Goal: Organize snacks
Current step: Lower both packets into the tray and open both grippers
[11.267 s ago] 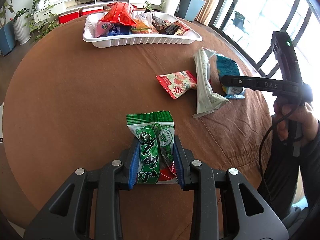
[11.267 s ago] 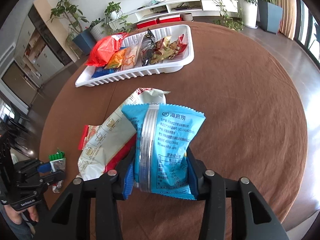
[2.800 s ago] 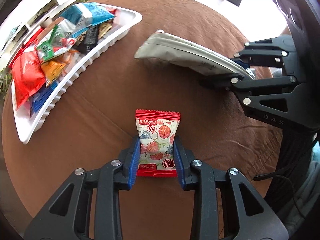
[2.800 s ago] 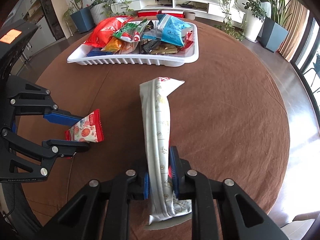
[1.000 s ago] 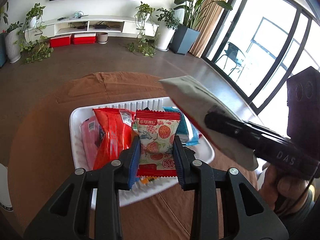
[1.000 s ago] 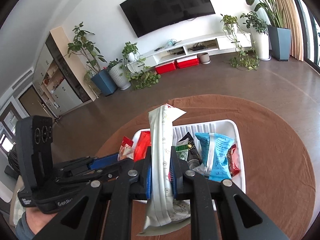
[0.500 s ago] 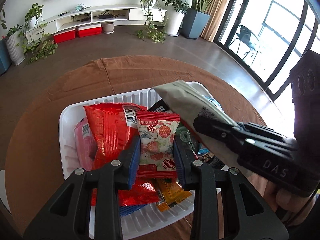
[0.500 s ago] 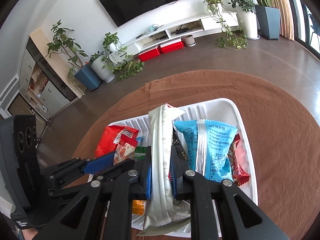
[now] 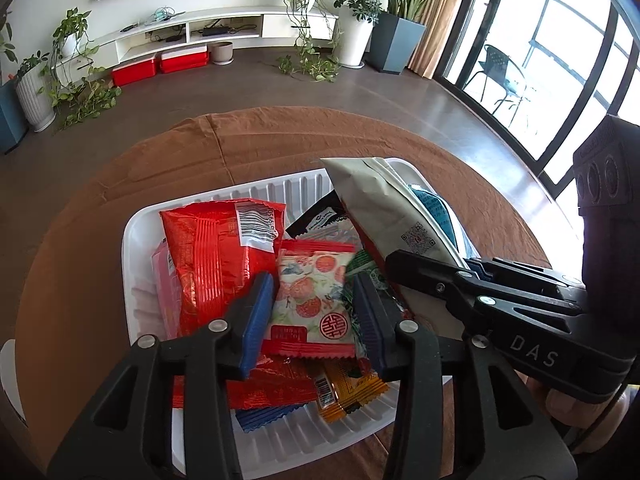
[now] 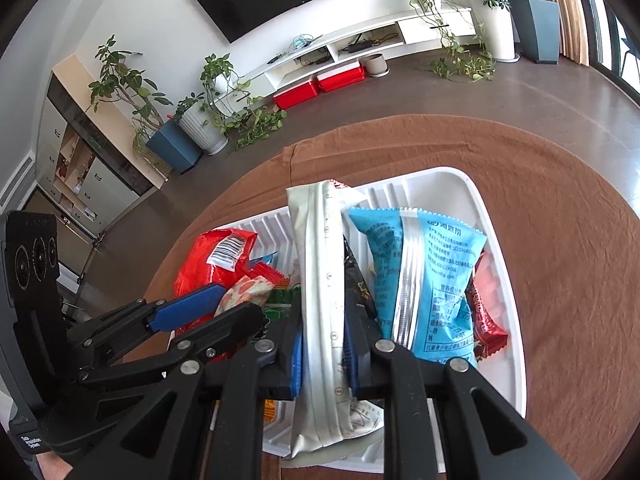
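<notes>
Left claw (image 9: 314, 316): hovering over the white tray (image 9: 132, 240), jaws having just been opening; blue pads (image 9: 256, 320) now standing clear on either side of the small peach-print packet (image 9: 314, 304), no longer pressing on it.
Peach-print packet: lying on the heap of snacks in the tray, partly over the big red bag (image 9: 216, 264) and beside a green packet (image 9: 362, 268).
Right claw (image 10: 323, 344): clenching the long grey-white pouch (image 10: 320, 288) by its lower part, pads squeezing both faces.
Grey-white pouch: standing up along the claw's line, upper end reaching over the tray's far rim, lower end hanging below the fingers at the tray's near edge.
Blue packet (image 10: 420, 280): lying in the tray just beside the pouch, a dark red wrapper (image 10: 482, 320) peeking out at its other side.
Tray: sitting on the round surface (image 10: 560, 240) under its brown cloth, crowded with packets.
Person: showing only a hand (image 9: 568, 404) gripping the right tool's handle.
</notes>
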### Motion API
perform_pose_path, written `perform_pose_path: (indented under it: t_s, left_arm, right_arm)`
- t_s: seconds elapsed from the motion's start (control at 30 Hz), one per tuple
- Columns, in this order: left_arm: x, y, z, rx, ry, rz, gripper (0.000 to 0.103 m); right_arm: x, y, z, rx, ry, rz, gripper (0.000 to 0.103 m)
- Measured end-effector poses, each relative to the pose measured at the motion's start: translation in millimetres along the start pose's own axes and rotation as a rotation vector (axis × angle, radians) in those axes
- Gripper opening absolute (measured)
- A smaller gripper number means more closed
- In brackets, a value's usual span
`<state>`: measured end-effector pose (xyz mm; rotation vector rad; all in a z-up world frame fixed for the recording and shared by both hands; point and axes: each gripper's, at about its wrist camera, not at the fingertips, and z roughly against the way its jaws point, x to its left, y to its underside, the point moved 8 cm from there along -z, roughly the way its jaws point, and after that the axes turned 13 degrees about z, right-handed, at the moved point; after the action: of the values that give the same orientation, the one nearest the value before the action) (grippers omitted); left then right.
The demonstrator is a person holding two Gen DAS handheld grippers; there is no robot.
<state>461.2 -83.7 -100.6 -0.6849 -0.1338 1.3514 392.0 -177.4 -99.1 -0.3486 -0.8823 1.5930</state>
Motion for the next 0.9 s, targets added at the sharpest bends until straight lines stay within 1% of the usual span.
perform_pose_path:
  t_s: [0.23, 0.4, 0.57, 0.63, 0.7, 0.73, 0.83, 0.9]
  left_arm:
    - [2.7, -1.5, -1.3, -0.006, 0.011, 0.008, 0.044]
    - [3.2, 2.7, 4.6, -0.013, 0.026, 0.014, 0.051]
    - [4.5, 10.0, 14.2, -0.022, 0.032, 0.02, 0.054]
    - [4.4, 11.7, 15.3, -0.022, 0.031, 0.014, 0.057]
    - [2.6, 13.4, 18.5, -0.026, 0.031, 0.008, 0.064]
    - [2.1, 14.3, 19.9, -0.028, 0.029, 0.006, 0.066]
    - [0.2, 15.4, 23.9, -0.038, 0.028, 0.0, 0.068]
    - [-1.6, 16.4, 28.3, -0.045, 0.027, -0.004, 0.074]
  right_arm:
    - [-2.2, -2.8, 1.2, -0.003, -0.004, -0.008, 0.02]
    - [-4.5, -3.7, 3.1, -0.014, -0.004, -0.013, 0.021]
    - [-4.9, -4.0, 2.7, -0.021, -0.009, -0.012, 0.027]
    - [-4.6, -4.6, 3.0, -0.024, -0.012, -0.012, 0.03]
    - [-2.4, -5.2, 4.3, -0.03, -0.022, -0.013, 0.034]
    - [-1.1, -6.0, 5.7, -0.036, -0.023, -0.01, 0.036]
    - [2.6, -7.0, 9.5, -0.046, -0.028, -0.008, 0.037]
    - [3.0, -8.1, 12.5, -0.054, -0.026, -0.007, 0.038]
